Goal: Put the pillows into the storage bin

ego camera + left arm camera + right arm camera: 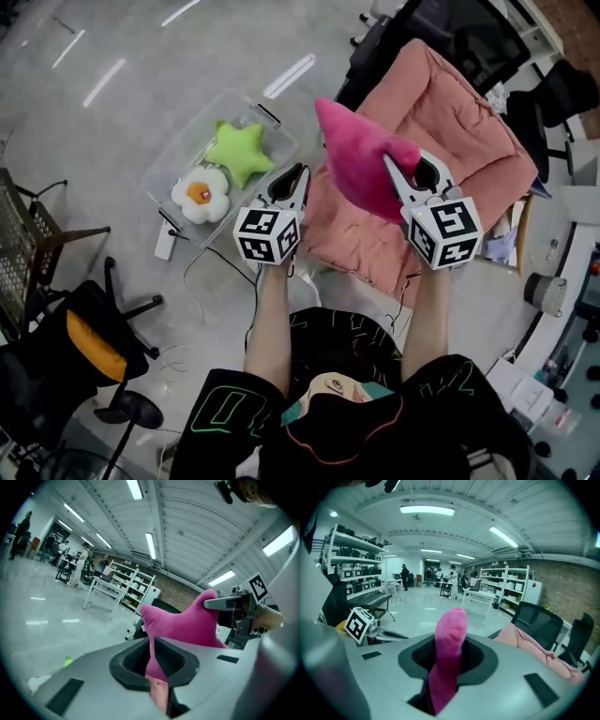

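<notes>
A magenta star-shaped pillow (361, 159) hangs in the air over a salmon cushion, and my right gripper (410, 175) is shut on one of its points. In the right gripper view that point (447, 644) fills the gap between the jaws. My left gripper (291, 185) sits just left of the pillow, apart from it, jaws nearly together with nothing in them. In the left gripper view the pillow (185, 620) shows beyond the thin slit. The clear storage bin (169, 164) lies on the floor at front left, holding a green star pillow (239, 150) and a white flower pillow (201, 194).
A large salmon cushion (450, 131) lies on a dark chair under the grippers. A black office chair with an orange pad (89, 347) stands at the lower left, and a mesh chair (23, 239) left of it. A cable (202, 281) trails on the floor by the bin.
</notes>
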The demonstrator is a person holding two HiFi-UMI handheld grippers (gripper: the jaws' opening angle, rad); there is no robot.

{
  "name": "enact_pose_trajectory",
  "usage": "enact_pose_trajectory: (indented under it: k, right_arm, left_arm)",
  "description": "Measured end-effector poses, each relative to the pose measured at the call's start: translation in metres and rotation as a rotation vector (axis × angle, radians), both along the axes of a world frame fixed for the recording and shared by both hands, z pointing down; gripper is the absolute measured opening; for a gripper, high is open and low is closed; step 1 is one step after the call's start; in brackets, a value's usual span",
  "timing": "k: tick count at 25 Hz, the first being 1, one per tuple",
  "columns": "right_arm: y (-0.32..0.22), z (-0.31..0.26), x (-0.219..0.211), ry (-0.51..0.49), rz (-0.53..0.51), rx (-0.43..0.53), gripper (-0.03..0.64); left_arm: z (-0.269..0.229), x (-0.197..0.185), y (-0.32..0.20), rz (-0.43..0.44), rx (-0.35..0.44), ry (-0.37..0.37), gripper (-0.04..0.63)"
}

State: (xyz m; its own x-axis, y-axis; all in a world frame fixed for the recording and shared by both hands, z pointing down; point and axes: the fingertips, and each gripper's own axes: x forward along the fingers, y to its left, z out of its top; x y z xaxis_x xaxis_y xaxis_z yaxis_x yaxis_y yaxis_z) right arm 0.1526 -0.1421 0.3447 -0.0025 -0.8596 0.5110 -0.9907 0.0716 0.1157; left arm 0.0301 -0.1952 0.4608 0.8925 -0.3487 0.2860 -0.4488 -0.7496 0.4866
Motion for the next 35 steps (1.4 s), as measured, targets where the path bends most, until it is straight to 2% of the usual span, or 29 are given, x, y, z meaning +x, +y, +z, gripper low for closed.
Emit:
enact_pose_trajectory:
  k: [2,8,15,19,22,26,28,30,35]
  right_arm:
    - [-0.029,-0.010,-0.036,0.000,-0.065,0.027,0.110]
    - [-0.108,0.013,-0.143,-0.060,-0.222,0.029,0.114]
    - [-0.190,0.085,-0.255,-0.111,-0.371,-0.081,0.123]
    - [-0.214,0.137,-0.300,-0.079,-0.403,-0.167,0.201]
    - [-0.219,0.148,-0.323,-0.108,-0.401,-0.149,0.206]
    - [-0.218,0.146,-0.341,-0.159,-0.433,-0.150,0.193]
    - [-0.212,0.143,-0.343,-0.185,-0.442,-0.146,0.118]
    - [-0.207,0.137,-0.342,-0.211,-0.454,-0.128,0.007]
    - [-0.201,0.112,-0.351,-0.298,-0.501,-0.074,0.003]
  left_arm:
    - [-0.007,-0.042,-0.023,-0.078,0.020,-0.002,-0.002]
    - [-0.010,-0.172,-0.070,-0.278,0.054,-0.057,-0.008]
    - [0.010,-0.317,-0.092,-0.500,0.010,-0.122,-0.008]
    - [0.027,-0.375,-0.090,-0.582,-0.012,-0.141,-0.008]
    - [0.031,-0.399,-0.089,-0.619,-0.024,-0.147,-0.008]
    - [0.026,-0.411,-0.093,-0.642,-0.022,-0.121,-0.008]
    - [0.017,-0.411,-0.096,-0.637,0.002,-0.091,-0.008]
    - [0.005,-0.409,-0.100,-0.631,0.036,-0.062,-0.006]
    - [-0.020,-0.405,-0.117,-0.634,0.085,-0.060,-0.006]
